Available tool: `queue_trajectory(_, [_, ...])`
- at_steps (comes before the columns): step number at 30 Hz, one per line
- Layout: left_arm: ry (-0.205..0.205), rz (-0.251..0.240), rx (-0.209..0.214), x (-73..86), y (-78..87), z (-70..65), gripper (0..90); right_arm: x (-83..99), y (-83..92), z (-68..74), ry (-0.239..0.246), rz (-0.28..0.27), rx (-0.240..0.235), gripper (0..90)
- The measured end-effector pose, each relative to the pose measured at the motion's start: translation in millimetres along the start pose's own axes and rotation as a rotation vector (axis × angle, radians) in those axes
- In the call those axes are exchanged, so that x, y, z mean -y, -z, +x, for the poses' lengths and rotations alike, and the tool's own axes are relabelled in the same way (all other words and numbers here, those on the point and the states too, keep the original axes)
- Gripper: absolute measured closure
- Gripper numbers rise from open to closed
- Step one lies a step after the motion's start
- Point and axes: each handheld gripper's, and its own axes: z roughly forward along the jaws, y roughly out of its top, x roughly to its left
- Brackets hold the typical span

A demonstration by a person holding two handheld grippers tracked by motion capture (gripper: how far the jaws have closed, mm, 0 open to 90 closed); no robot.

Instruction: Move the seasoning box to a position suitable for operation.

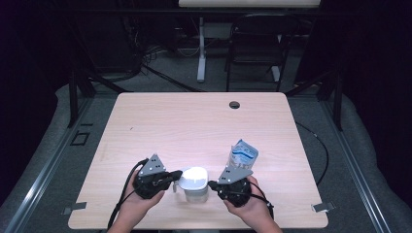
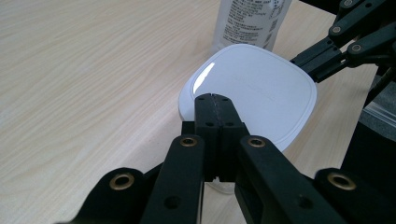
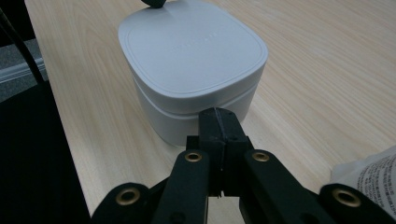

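Observation:
A white lidded container [image 1: 194, 182] with rounded corners stands on the wooden table [image 1: 194, 126] near its front edge. My left gripper [image 1: 177, 174] is shut and empty, its tips at the container's left rim; in the left gripper view the closed tips [image 2: 215, 99] lie just over the white lid [image 2: 257, 88]. My right gripper [image 1: 211, 184] is also shut and empty, its tips at the container's right side. In the right gripper view its closed tips [image 3: 218, 113] point at the container's wall [image 3: 187, 60].
A blue and white pouch [image 1: 242, 156] stands upright just behind the right gripper. A dark cable hole [image 1: 234, 105] sits near the table's far edge. A black chair [image 1: 255, 43] and a white table leg [image 1: 201, 48] stand beyond.

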Motion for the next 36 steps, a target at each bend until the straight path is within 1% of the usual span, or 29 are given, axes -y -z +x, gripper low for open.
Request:
queue_trajectory(12, [0.007,0.001,-0.001,0.1,0.1,0.4,90.0,-0.8,0.4,1.0,-0.006,-0.012,0.000,90.0])
queue_trajectory(18, [0.003,0.003,-0.009,-0.2,0.1,-0.7,90.0,-1.0,0.6,0.8,-0.008,-0.017,0.000,90.0])
queue_trajectory(21, [0.004,0.001,-0.016,-0.3,0.6,-0.3,88.3,-1.2,1.1,0.5,-0.006,-0.018,-0.001,90.0])
queue_trajectory(28, [0.011,-0.007,-0.017,-0.1,3.8,0.4,88.0,-1.0,1.2,0.5,-0.008,-0.021,0.000,90.0])
queue_trajectory(30, [0.009,-0.007,-0.019,0.0,4.1,0.4,87.0,-1.3,1.6,0.5,-0.007,-0.024,0.003,90.0])
queue_trajectory(32, [0.011,-0.007,-0.031,0.4,4.4,0.5,84.9,-1.5,2.2,0.4,-0.007,-0.023,0.001,90.0])
queue_trajectory(36, [0.028,-0.012,-0.042,1.8,6.1,2.3,81.7,-1.6,2.4,0.5,-0.006,-0.028,0.004,90.0])
